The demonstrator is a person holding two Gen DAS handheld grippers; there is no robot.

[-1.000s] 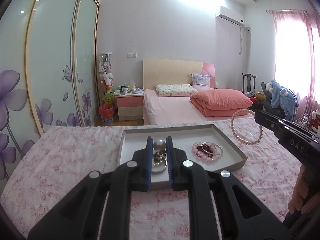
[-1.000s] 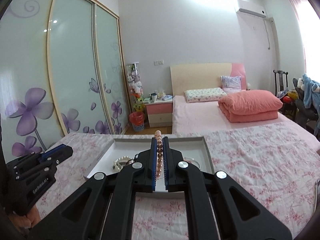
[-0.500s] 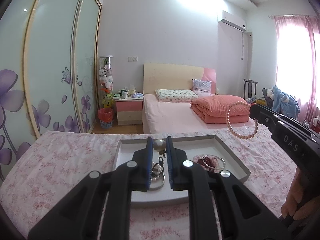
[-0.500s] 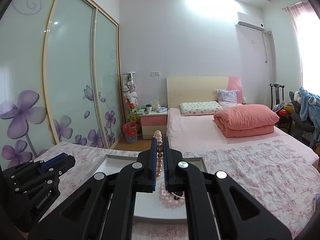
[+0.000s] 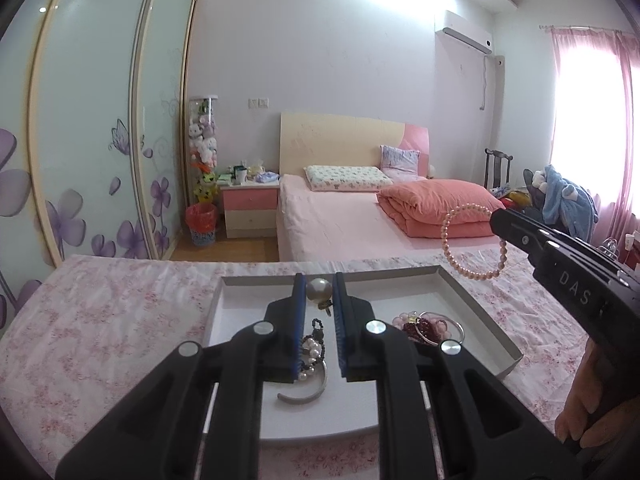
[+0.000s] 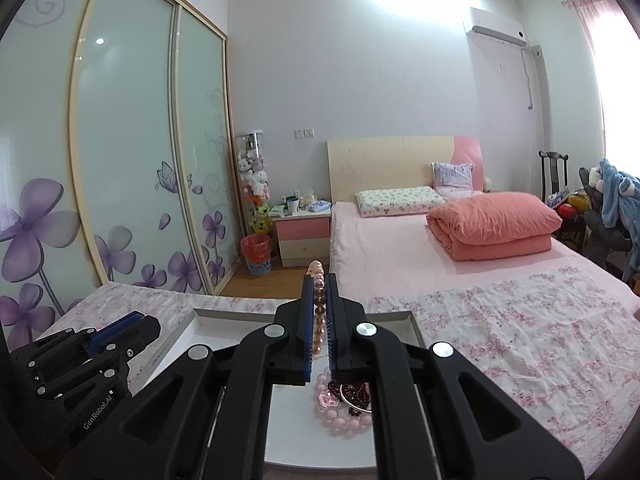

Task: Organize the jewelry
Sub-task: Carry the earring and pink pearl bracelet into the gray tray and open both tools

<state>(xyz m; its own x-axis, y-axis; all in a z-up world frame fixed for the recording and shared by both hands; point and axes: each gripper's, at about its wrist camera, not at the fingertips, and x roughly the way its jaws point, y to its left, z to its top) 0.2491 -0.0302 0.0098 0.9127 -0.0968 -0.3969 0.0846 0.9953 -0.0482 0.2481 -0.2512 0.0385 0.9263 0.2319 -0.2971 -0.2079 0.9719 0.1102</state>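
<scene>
Jaws: left gripper (image 5: 318, 292) clamped on pearl earring (image 5: 318, 289); right gripper (image 6: 319, 300) clamped on pink bead bracelet (image 5: 472, 242), both above tray (image 5: 476, 308).

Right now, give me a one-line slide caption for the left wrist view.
Left gripper pinches a pearl earring above the white tray; right gripper lifts a pink bead bracelet.

Pink pearl bracelet (image 5: 472, 240); white tray (image 5: 472, 300); pink floral cloth (image 5: 120, 312)
</scene>
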